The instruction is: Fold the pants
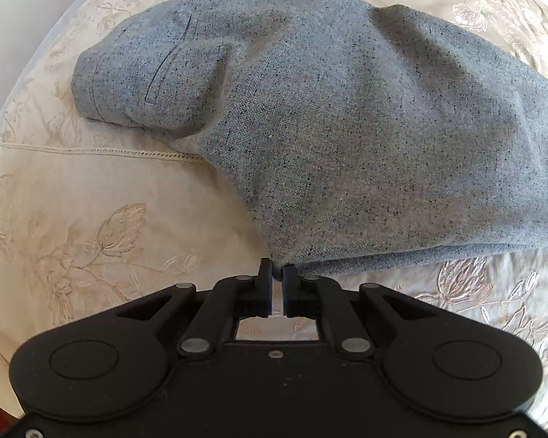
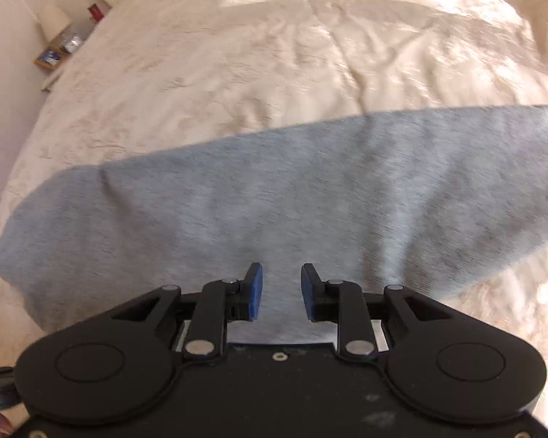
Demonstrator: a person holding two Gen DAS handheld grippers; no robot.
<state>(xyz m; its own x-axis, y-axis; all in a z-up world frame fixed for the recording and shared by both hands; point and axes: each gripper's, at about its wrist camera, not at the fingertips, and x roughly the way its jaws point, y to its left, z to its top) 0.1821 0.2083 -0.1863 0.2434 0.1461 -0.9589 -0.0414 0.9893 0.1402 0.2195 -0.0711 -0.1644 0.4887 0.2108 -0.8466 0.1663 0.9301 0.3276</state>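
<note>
You're mid-fold: your left gripper (image 1: 277, 272) pinches the pants (image 1: 347, 127) edge, your right gripper (image 2: 281, 292) hangs unclenched over them; next, grab the cloth there.

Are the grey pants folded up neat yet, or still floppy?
Still floppy. The pants lie loose and rumpled on the bedspread, one edge pinched in the left gripper.

The pants (image 1: 347, 127) are matt, coarse grey-blue woven cloth flecked with dark specks. The bedspread (image 1: 73, 200) is cream fabric with a faint sheen and embroidered flowers. The tongs (image 2: 281, 288) are matt black plastic with blue pads (image 2: 256, 292).
</note>
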